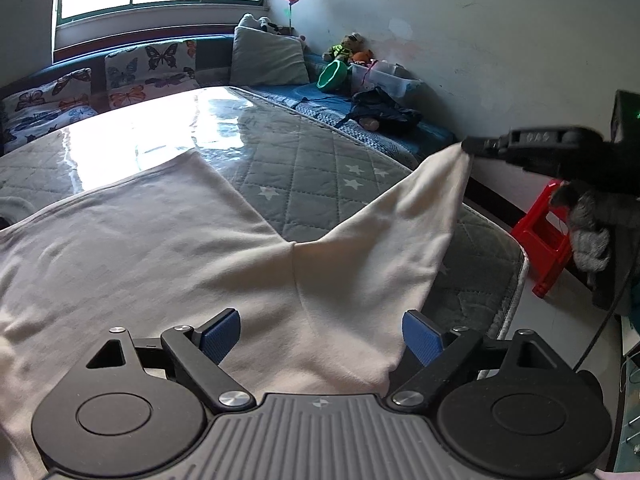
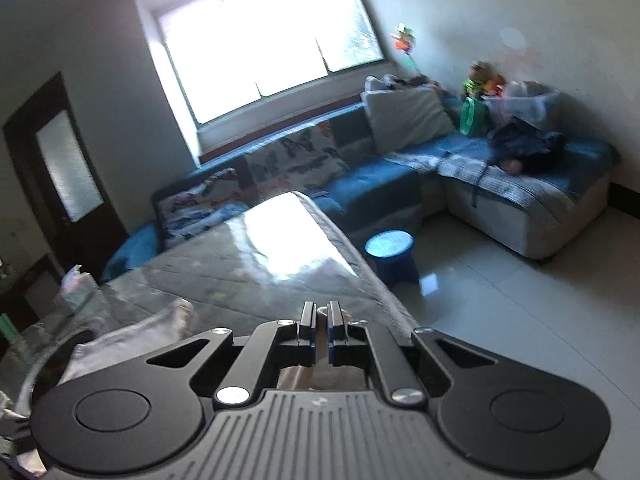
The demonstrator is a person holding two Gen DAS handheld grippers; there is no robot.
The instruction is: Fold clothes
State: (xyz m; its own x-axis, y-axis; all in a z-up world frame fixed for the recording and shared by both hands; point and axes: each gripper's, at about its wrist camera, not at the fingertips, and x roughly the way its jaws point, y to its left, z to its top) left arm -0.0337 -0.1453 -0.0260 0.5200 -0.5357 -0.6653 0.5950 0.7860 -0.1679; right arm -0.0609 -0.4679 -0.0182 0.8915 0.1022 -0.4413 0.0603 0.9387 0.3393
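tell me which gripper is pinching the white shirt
The right gripper: jaws shut on the white shirt's sleeve tip. The left gripper stands open, gripping nothing.

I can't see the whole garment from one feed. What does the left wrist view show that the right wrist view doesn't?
Left only: the white garment spread on the quilted mattress, its sleeve lifted by the right tongs; the open left tongs; a red stool.
Right only: the door, a blue stool, bare floor.
Both: window, sofa, butterfly cushions.

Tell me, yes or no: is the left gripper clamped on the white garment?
No. The left gripper has its blue pads wide apart above the white garment, pinching no fabric.
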